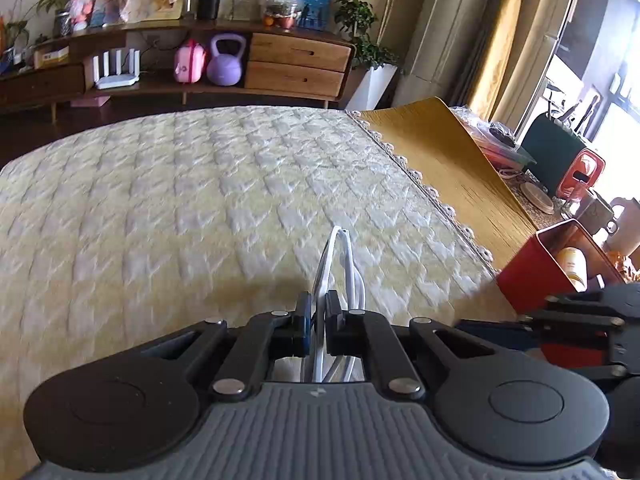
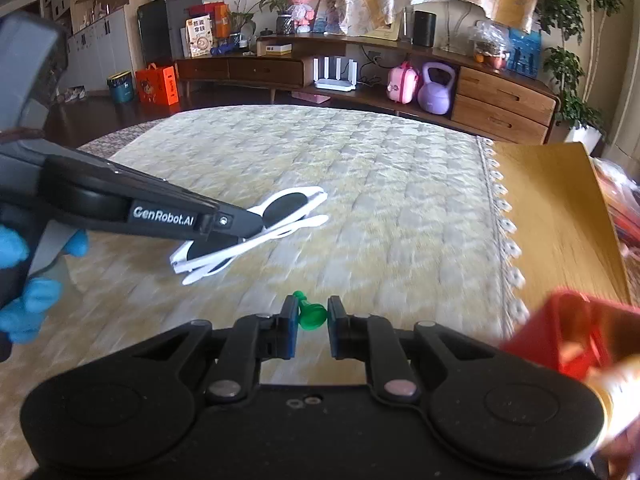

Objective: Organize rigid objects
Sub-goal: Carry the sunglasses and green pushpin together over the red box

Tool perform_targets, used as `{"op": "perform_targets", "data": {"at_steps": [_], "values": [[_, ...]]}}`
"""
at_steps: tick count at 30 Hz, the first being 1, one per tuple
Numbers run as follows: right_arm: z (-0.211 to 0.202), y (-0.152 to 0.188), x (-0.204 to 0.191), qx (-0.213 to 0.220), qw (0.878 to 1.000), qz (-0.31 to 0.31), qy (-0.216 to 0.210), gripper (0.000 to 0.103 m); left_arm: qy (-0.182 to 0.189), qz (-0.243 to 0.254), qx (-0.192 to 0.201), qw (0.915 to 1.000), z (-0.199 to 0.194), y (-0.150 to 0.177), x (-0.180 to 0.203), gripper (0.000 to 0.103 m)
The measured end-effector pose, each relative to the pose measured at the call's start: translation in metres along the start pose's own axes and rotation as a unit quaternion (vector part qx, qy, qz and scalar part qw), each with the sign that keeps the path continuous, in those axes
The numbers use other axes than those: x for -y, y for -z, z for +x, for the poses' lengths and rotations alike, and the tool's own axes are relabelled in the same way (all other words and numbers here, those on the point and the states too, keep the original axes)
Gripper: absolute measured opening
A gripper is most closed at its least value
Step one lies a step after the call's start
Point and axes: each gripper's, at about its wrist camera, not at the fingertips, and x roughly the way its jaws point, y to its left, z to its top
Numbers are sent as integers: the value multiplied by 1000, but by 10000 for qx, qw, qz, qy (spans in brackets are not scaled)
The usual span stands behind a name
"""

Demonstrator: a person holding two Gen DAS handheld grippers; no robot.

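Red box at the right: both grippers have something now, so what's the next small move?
Probably carry the right gripper, shut on the green pawn-shaped piece, over to the open red box and release there. That box sits just to its right on the gold mat and already holds a bottle. The left gripper, shut on the white sunglasses, can follow.

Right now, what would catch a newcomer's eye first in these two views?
The white sunglasses, pinched in the left gripper above the quilted yellow cover. Next, the small green piece clamped in the right gripper, low in the middle of its view. Then the red box at the right edge, with a bottle inside.
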Motion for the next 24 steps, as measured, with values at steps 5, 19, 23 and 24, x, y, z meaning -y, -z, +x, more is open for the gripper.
{"op": "perform_targets", "data": {"at_steps": [5,19,23,24], "values": [[-36,13,-3,10,9999,99,48,14,67,-15,-67,10000,-24,16,12,6],[-132,35,16,385,9967,597,400,14,418,385,67,9984,-97,27,94,6],[-156,39,26,513,9948,693,544,14,487,481,130,9976,-107,27,118,6],[-161,40,29,541,9942,723,577,14,494,509,140,9974,-108,26,122,6]]}}
